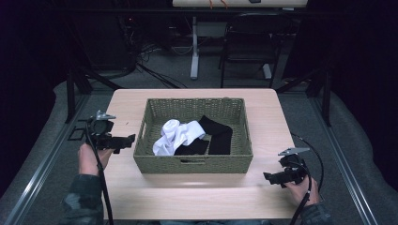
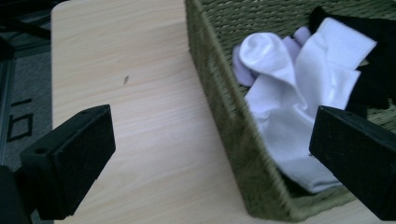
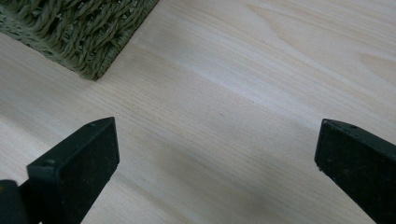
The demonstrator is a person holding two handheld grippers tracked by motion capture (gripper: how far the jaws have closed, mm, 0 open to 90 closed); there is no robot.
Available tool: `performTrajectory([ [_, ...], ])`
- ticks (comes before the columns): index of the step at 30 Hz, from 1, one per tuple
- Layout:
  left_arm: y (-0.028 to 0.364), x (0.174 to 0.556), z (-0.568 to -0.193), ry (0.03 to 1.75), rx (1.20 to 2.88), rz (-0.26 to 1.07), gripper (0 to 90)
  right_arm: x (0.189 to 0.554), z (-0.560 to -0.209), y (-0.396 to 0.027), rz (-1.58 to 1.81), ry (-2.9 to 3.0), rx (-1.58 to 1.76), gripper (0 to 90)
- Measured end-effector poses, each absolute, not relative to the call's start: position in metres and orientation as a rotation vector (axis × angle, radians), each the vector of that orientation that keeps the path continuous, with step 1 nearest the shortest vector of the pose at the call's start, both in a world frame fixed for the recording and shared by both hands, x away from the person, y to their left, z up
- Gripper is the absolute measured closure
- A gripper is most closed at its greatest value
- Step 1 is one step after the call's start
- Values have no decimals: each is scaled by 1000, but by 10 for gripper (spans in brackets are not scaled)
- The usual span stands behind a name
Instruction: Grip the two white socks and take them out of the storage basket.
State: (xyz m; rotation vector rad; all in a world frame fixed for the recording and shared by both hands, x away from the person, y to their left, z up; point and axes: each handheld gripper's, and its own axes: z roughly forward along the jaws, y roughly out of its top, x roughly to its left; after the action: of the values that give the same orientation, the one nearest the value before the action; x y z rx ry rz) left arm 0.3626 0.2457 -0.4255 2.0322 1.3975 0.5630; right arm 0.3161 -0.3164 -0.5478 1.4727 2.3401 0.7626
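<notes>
A green woven basket (image 1: 193, 164) stands in the middle of the light wooden table (image 1: 267, 117). Inside it lie white socks (image 1: 174, 136) and black socks (image 1: 217, 136), bunched together. My left gripper (image 1: 124, 142) is open, held just left of the basket's left wall, pointing toward it. In the left gripper view the basket's wall (image 2: 219, 112) runs between the wide-apart jaws, with the white socks (image 2: 299, 93) beyond and a black sock (image 2: 373, 70) at the right. My right gripper (image 1: 271, 178) is open, low over the table at the basket's front right, with only the basket corner (image 3: 88, 37) ahead.
The table's near strip in front of the basket is bare wood. Behind the table stand a dark chair (image 1: 248, 42) and a white desk leg (image 1: 194, 47) among cables on the floor. Metal rails (image 1: 51, 154) run along both sides of the table.
</notes>
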Motion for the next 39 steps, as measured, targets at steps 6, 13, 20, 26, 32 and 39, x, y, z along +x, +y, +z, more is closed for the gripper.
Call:
performTrajectory([
  [6,227,382,-417,1349,2059,470,3,316,-547,-316,759,2337,1467,0],
  [13,205,403,-422,1327,2119,377,0,318,-549,-314,761,2347,1464,0],
  [20,183,417,-423,1289,2207,339,0,317,-549,-314,763,2345,1459,0],
  [26,159,434,-426,1275,2273,314,0,318,-549,-314,764,2346,1448,0],
  [32,141,447,-431,1250,2342,258,51,319,-550,-313,763,2354,1445,0],
  [39,121,466,-444,1253,2399,210,215,319,-550,-314,758,2347,1439,0],
])
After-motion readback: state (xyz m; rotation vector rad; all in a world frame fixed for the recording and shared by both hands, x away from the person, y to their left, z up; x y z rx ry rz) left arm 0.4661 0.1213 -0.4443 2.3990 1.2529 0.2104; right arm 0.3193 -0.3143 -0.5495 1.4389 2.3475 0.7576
